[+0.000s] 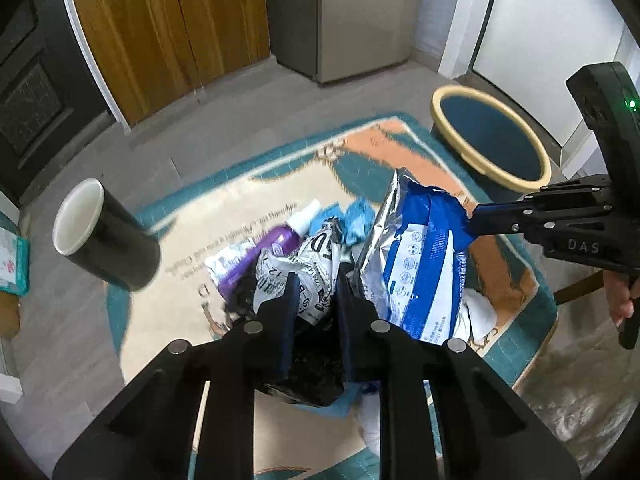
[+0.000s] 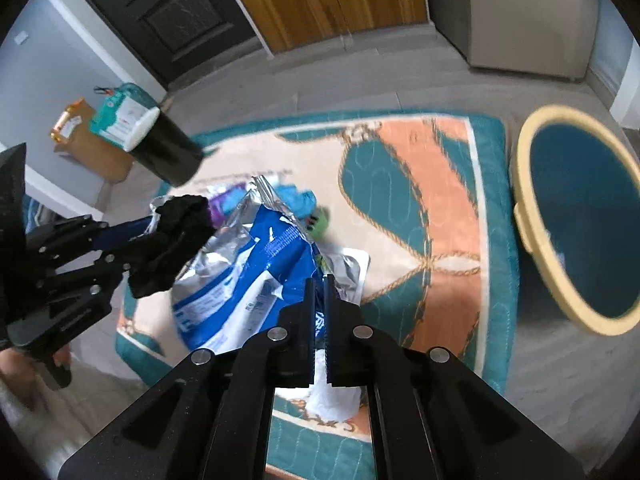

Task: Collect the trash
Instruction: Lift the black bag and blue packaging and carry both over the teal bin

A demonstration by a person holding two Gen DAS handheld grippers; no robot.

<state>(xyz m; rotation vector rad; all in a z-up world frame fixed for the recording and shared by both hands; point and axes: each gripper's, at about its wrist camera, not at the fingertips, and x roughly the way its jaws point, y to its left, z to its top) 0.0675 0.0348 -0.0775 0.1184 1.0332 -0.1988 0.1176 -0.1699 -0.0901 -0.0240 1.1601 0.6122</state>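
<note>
My left gripper [image 1: 316, 280] was clamped on a crumpled black wrapper [image 2: 172, 240]; my right gripper [image 2: 318, 280] pinched the blue-and-silver bag [image 1: 416, 256], its long axis standing upright above the rug [image 2: 400, 184], torn top pointing up, basket [image 2: 532, 216] nearby.

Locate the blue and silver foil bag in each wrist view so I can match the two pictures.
Left wrist view: the blue and silver foil bag is right of centre, its edge pinched by the right gripper.
Right wrist view: the bag is centre-left, running down into the closed jaws at the bottom.
Shared landmark: the cream-rimmed blue basket, at the right in both.
</note>
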